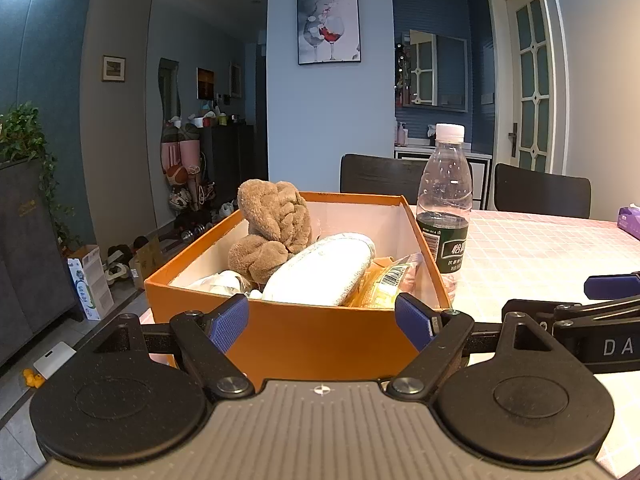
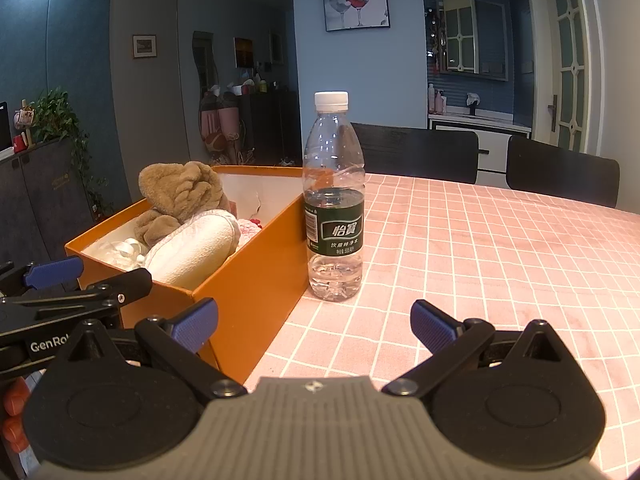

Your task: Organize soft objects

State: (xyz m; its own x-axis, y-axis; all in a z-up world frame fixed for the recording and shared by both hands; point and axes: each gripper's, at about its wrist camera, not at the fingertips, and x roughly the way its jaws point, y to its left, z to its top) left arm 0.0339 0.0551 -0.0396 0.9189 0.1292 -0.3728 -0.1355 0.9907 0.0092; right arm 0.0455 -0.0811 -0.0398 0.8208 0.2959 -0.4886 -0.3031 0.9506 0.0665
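An orange cardboard box (image 1: 288, 332) stands on the table, also in the right wrist view (image 2: 256, 280). In it lie a brown plush toy (image 1: 272, 220) (image 2: 180, 192), a white soft slipper-like item (image 1: 320, 272) (image 2: 192, 248), a yellow packet (image 1: 384, 280) and white soft bits (image 1: 218, 282). My left gripper (image 1: 322, 324) is open and empty, just in front of the box's near wall. My right gripper (image 2: 314, 322) is open and empty, low over the table by the box's right corner.
A clear water bottle (image 2: 334, 200) with a green label stands right of the box, also in the left wrist view (image 1: 444, 204). The table has a pink checked cloth (image 2: 500, 260). Two dark chairs (image 2: 560, 176) stand behind. A purple tissue pack (image 1: 629, 222) lies far right.
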